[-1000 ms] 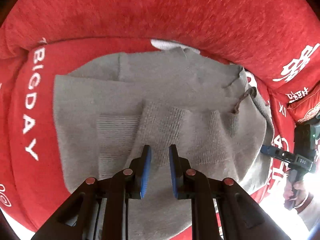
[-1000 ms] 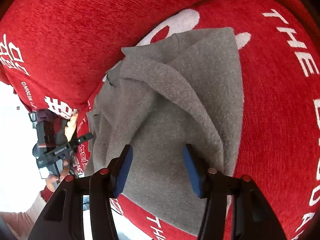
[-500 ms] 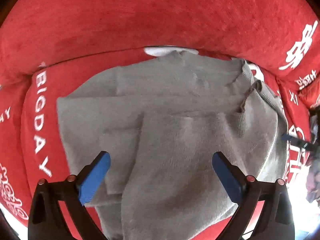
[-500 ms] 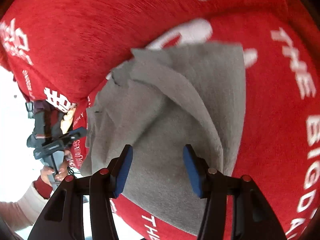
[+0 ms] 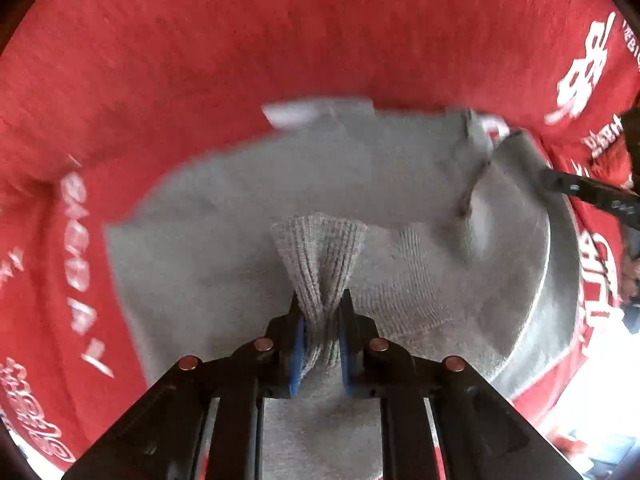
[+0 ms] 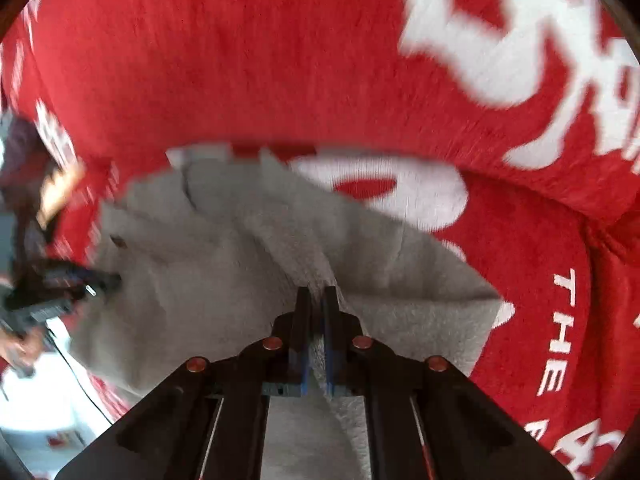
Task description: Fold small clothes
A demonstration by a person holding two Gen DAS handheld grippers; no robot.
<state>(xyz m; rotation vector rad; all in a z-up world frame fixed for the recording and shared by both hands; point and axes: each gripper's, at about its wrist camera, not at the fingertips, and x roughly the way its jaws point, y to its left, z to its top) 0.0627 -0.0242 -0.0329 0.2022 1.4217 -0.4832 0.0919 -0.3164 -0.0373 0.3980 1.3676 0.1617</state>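
A small grey knit sweater (image 5: 224, 216) lies rumpled on a red seat. My left gripper (image 5: 319, 300) points down at it, and its jaws are closing with the ribbed cuff (image 5: 320, 240) pinched and bunched between the blue pads. In the right wrist view the sweater (image 6: 200, 280) shows a raised fold, and my right gripper (image 6: 316, 294) is shut on that fold. The right gripper's black finger (image 5: 580, 190) shows at the sweater's right edge in the left wrist view. The left gripper (image 6: 96, 282) shows at the sweater's left edge in the right wrist view. Both views are blurred.
The red sofa cover (image 5: 280, 40) with white lettering (image 6: 560, 340) rises into a backrest (image 6: 240, 60) behind the sweater. A person's hand (image 6: 16, 344) holds the other gripper at the left edge. A bright floor (image 6: 48, 408) lies beyond the seat's front edge.
The left jaws spread wide, then closed on the ribbed cuff. The right jaws went from open above the sweater to shut on a fold, and that hand swung sideways.
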